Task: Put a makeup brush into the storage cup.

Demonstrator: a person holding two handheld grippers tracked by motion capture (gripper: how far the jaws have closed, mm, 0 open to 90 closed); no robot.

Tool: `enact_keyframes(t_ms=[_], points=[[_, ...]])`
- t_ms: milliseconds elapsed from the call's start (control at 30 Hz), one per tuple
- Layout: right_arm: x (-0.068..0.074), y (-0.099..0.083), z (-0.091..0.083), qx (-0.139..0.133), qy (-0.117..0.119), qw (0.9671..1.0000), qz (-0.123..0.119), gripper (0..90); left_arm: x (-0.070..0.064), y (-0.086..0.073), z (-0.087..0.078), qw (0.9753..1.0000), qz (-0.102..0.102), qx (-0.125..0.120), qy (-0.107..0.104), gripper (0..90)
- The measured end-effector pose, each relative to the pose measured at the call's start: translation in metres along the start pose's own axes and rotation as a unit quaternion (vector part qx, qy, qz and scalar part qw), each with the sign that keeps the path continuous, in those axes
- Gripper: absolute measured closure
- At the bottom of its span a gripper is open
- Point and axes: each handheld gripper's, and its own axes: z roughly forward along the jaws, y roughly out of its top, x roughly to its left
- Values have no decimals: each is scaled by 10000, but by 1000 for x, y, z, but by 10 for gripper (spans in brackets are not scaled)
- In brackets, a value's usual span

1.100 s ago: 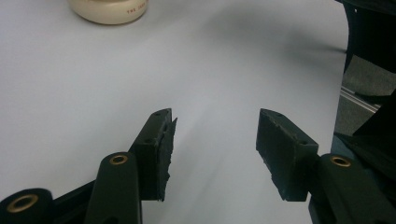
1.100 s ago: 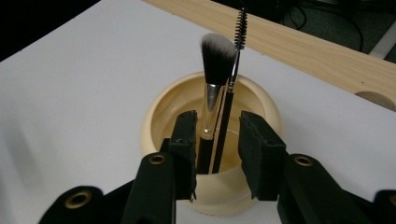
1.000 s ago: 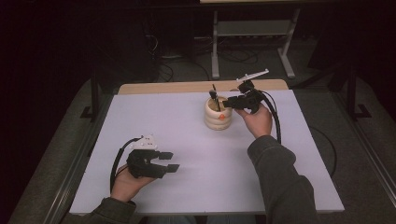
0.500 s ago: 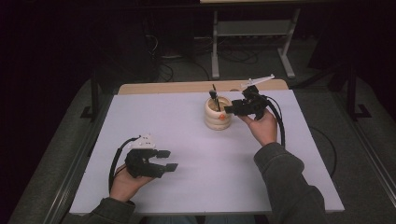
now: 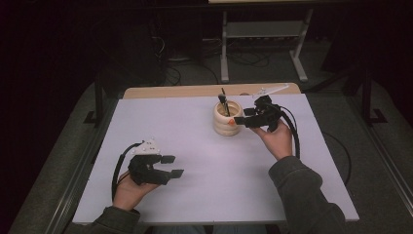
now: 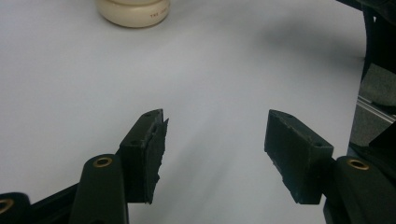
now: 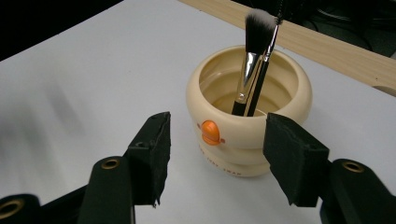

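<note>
Your right gripper (image 5: 242, 120): jaws spread wide with nothing between them — it sits just to the right of the cream pot (image 5: 227, 118), pointing at it.
Right gripper view: the cream pot (image 7: 247, 122) stands upright just beyond your two pads, framed by the gap, not touched by either.
Cream pot: on the white table sheet (image 5: 195, 146), toward the far edge, near the wooden strip (image 5: 195, 90); an orange emblem (image 7: 210, 131) faces your right gripper.
Brushes: a makeup brush (image 7: 252, 56) with a pale-tipped head leans inside the pot beside a second thin black handle (image 7: 266, 60).
Your left gripper (image 5: 171, 165): jaws apart and empty — held low at the near left of the sheet, well apart from the pot.
Left gripper view: bare sheet between the pads, with the pot's base (image 6: 133, 11) at the top edge.
</note>
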Motion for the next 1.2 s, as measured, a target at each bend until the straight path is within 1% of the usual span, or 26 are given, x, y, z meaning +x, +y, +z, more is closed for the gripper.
enact_keyframes(t_ms=[67, 100, 267, 333, 367, 400, 567, 633, 667, 700, 733, 767, 800, 900, 933, 1200], points=[[1, -3, -1, -16, -7, 10000, -38, 386, 1, -1, -1, 10000, 3, 0, 24, 371], [2, -5, -2, -6, -9, 10000, -13, 382, 2, -1, -1, 10000, 28, -5, 23, 371], [7, -10, -6, -1, -6, 10000, -96, 369, 1, -2, -1, 10000, -11, -15, 46, 366], [8, -12, -7, -27, 18, 9999, -131, 361, 1, -2, -1, 10000, 7, -7, 62, 364], [10, -13, -8, -12, 26, 9999, -106, 359, 1, -2, -1, 10000, 25, -1, 66, 362], [10, -15, -9, -26, 18, 9999, -153, 357, 1, -2, -1, 10000, 35, 4, 67, 361], [12, -21, -14, -70, 39, 9999, -67, 336, 2, -2, -1, 9999, 95, 58, 114, 351], [12, -23, -15, -86, 4, 9999, -121, 325, 2, -2, -1, 9999, 75, 48, 129, 351], [14, -24, -16, -73, 4, 10000, -68, 317, 3, -3, -1, 9999, 76, 53, 141, 350], [14, -25, -17, -95, 9, 9999, -111, 314, 3, -3, -1, 9998, 76, 64, 152, 347], [16, -26, -17, -98, 4, 9999, -60, 311, 3, -3, -1, 9998, 67, 58, 164, 345], [16, -27, -18, -122, -3, 9998, -146, 308, 3, -3, -1, 9998, 41, 60, 157, 342], [17, -28, -19, -99, 3, 9999, -91, 304, 4, -4, -1, 9998, 23, 55, 164, 341], [18, -31, -20, -130, -54, 9998, -163, 304, 4, -4, -1, 9998, -10, 56, 179, 336], [19, -32, -21, -126, -65, 9998, -132, 304, 4, -4, -1, 9998, -10, 53, 183, 336], [23, -39, -25, -178, -13, 9997, -143, 277, 4, -4, 0, 9998, -44, 67, 176, 322]])
